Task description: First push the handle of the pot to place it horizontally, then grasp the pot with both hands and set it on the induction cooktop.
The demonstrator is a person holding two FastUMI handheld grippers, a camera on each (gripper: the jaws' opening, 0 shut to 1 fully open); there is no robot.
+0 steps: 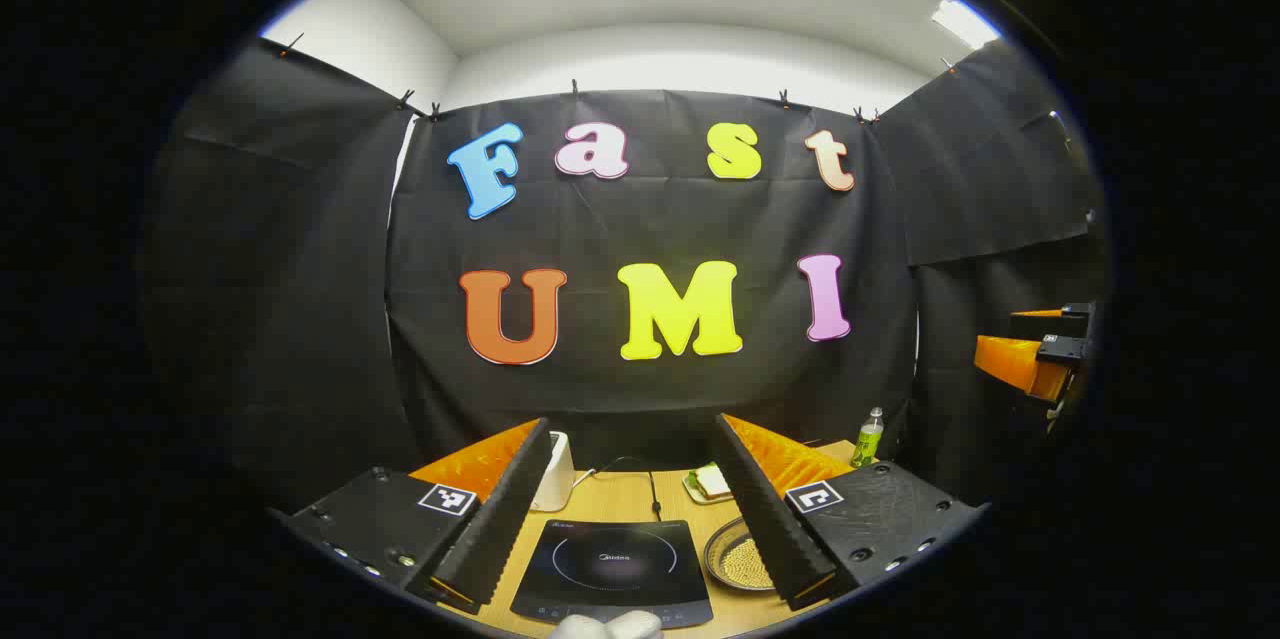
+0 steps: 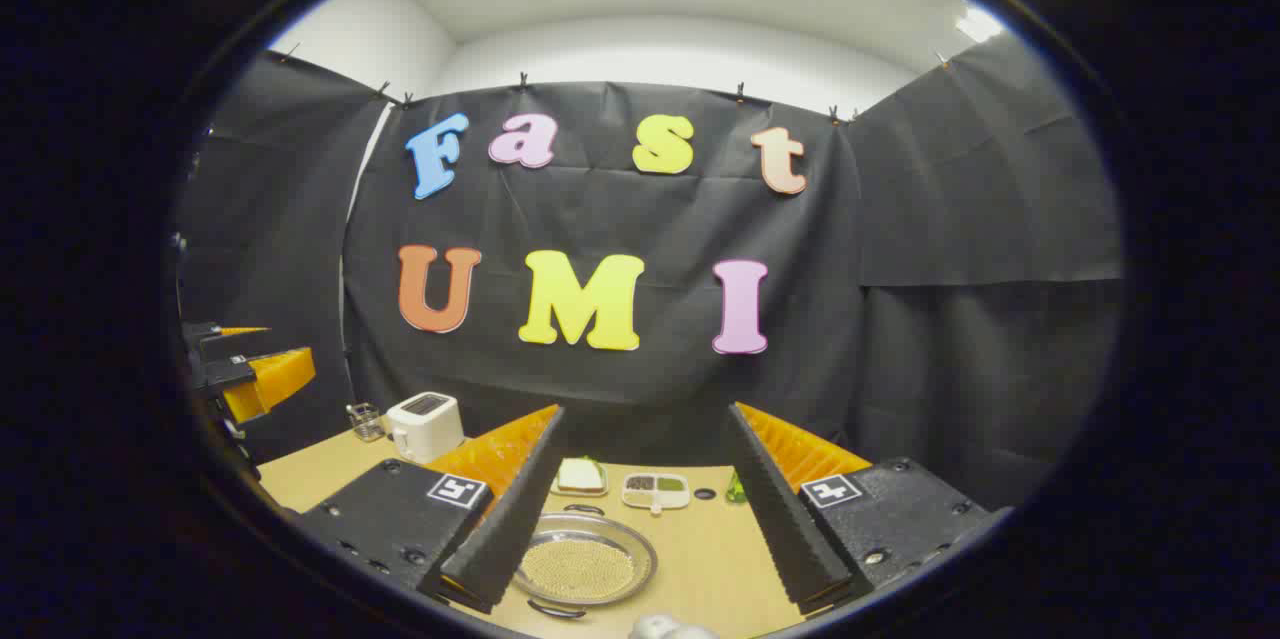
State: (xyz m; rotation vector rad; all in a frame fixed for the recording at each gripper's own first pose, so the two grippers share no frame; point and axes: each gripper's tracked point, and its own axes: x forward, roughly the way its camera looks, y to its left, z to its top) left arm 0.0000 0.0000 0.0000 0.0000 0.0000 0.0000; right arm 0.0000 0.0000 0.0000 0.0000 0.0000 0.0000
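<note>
Round shallow metal pot (image 2: 582,569) (grainy inside), table-bound

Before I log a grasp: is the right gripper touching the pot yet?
Apart. The right gripper view shows the right gripper held open above the table, and the pot lies untouched between and below its fingers.

A staged kitchen booth: black cloth walls (image 2: 980,219) surround a bench (image 2: 710,549) holding a toaster (image 2: 425,424) and cooktop (image 1: 615,569).

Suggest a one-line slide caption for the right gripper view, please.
Open right gripper poised above the steel pot on the wooden table, toaster at back left.
</note>
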